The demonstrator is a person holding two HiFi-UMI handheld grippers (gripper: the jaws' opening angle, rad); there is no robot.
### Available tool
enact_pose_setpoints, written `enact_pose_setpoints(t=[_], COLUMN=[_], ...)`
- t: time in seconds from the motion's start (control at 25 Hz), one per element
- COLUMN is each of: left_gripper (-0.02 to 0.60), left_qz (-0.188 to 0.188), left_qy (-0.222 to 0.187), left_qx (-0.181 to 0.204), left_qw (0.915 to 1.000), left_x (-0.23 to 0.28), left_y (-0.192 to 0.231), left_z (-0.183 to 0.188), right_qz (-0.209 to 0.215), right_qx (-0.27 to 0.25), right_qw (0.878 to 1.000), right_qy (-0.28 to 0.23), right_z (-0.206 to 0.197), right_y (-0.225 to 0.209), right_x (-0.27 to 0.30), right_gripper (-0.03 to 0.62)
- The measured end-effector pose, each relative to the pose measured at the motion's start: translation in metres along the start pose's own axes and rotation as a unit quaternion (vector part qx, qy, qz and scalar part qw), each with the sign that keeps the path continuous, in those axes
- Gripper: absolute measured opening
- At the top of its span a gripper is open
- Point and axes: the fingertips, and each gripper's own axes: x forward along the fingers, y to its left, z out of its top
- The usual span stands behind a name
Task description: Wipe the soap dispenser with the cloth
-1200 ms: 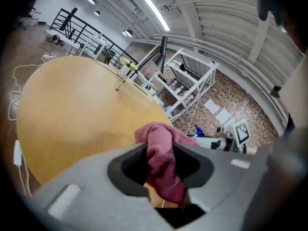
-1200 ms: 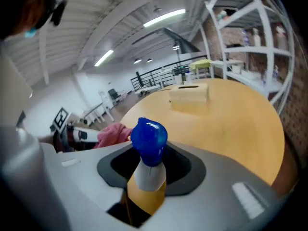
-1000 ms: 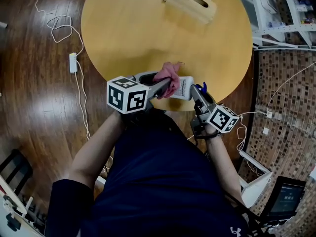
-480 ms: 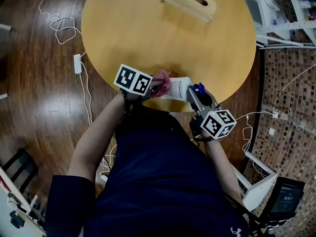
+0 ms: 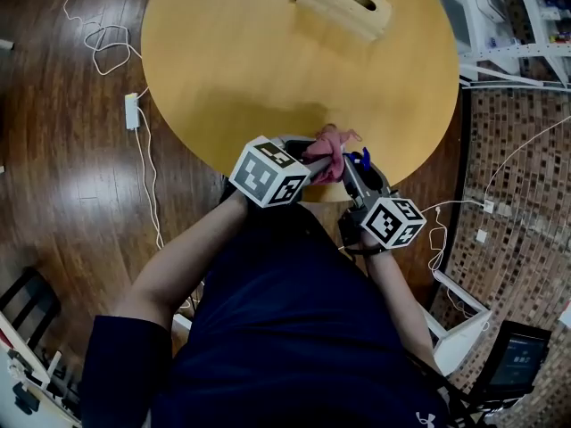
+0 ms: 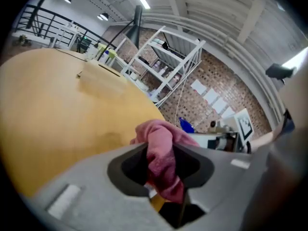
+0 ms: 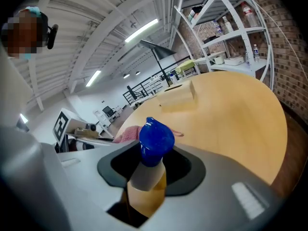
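My left gripper (image 5: 314,160) is shut on a crumpled pink cloth (image 5: 326,153), which bulges out between its jaws (image 6: 161,155) in the left gripper view. The cloth lies against the soap dispenser, close to its blue pump top (image 5: 359,159). My right gripper (image 5: 353,171) is shut on the dispenser (image 7: 147,186), gripping its amber neck with the blue pump (image 7: 155,137) sticking out past the jaws. In the head view the cloth and both grippers hide most of the dispenser's body. All of this is at the near edge of the round wooden table (image 5: 268,61).
A pale wooden box with a handle slot (image 5: 344,2) lies at the table's far edge. White shelving (image 5: 508,25) stands to the right. A power strip (image 5: 132,112) and loose cables lie on the dark wood floor to the left.
The left gripper and cloth slid left along the dispenser, then back right to the blue pump end. The white body seen earlier is now covered. The right gripper stayed put.
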Motion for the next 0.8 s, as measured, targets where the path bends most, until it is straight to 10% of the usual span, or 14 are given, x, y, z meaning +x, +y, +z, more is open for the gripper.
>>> enact_pose_setpoints(t=[0.4,0.6,0.8], left_gripper=[0.132,0.132,0.133], left_qz=[0.165,0.096,0.099], left_qy=[0.105,-0.002,0.029], left_qx=[0.038,0.151,0.280], left_qw=[0.9799,0.9839,0.9545], left_x=[-0.028,-0.010,0.018], left_y=[0.094,0.012,-0.006], left_z=[-0.069,-0.007,-0.030], right_qz=[-0.016,-0.020,-0.032], right_qx=[0.035,0.074,0.111], right_qw=[0.999,0.997,0.993], right_qy=[-0.004,0.002,0.008], right_z=[0.003,-0.003,-0.008], right_y=[-0.016,-0.018,-0.030], right_x=[-0.001,0.004,0.006], right_gripper=[0.143,0.144,0.143])
